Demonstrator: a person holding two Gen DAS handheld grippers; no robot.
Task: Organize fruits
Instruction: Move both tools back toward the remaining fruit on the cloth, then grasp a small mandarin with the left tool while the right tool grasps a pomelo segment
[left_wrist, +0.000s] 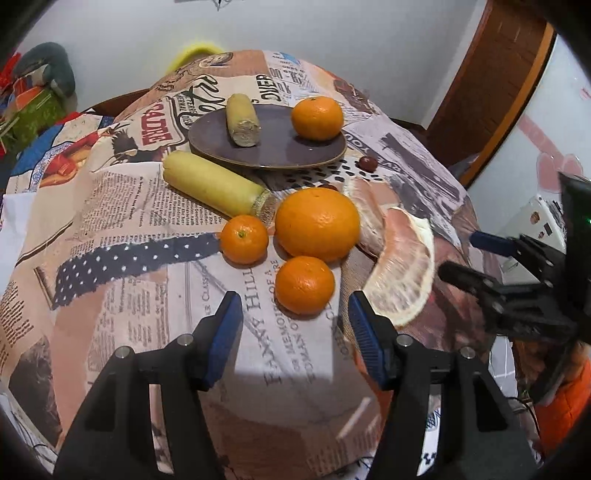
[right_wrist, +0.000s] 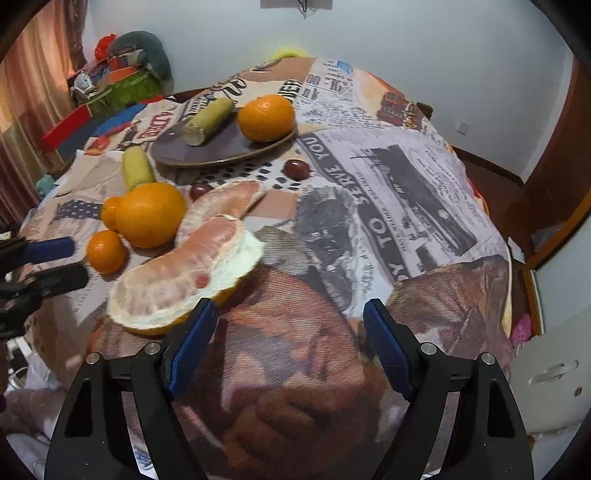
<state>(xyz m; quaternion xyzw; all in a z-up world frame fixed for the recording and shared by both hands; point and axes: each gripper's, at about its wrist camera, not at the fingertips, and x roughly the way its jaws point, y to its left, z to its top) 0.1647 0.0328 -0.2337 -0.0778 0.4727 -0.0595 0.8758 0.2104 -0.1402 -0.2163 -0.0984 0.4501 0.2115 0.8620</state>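
**Fruit on the covered table, both grippers empty**

My landmark is the dark plate (left_wrist: 258, 155). On it lie a short pale-yellow cut stalk (left_wrist: 242, 120), fibrous at its sawn end, and one mandarin (left_wrist: 317, 117), glossy with a green stem scar. Touching the plate's near rim rests a longer yellow stalk (left_wrist: 216, 186). Nearer me than the plate sit a large orange (left_wrist: 317, 223), with a small mandarin (left_wrist: 244, 239) to its left and another mandarin (left_wrist: 304, 284) in front of it. Two peeled pomelo segments lie right of the orange: the far segment (left_wrist: 364, 214) pink and membrane-covered, the near segment (left_wrist: 406, 269) with white pith along its outer edge. A dark red grape (left_wrist: 367, 163) sits just right of the plate.

The surface is a tablecloth (left_wrist: 129, 229) printed with newspaper collage; behind it stands a white wall (left_wrist: 140, 33), and a brown door frame (left_wrist: 491, 92) is at the right.

My left gripper (left_wrist: 293, 314) is spread, nothing between its blue pads, the nearest mandarin just beyond them. My right gripper (right_wrist: 290, 325) is likewise spread and empty, over bare cloth, the near pomelo segment beside its left finger.

Only the right view shows a second grape (right_wrist: 199, 191) clearly, between plate and pomelo, and the cluttered boxes (right_wrist: 122, 88) far left of the plate.
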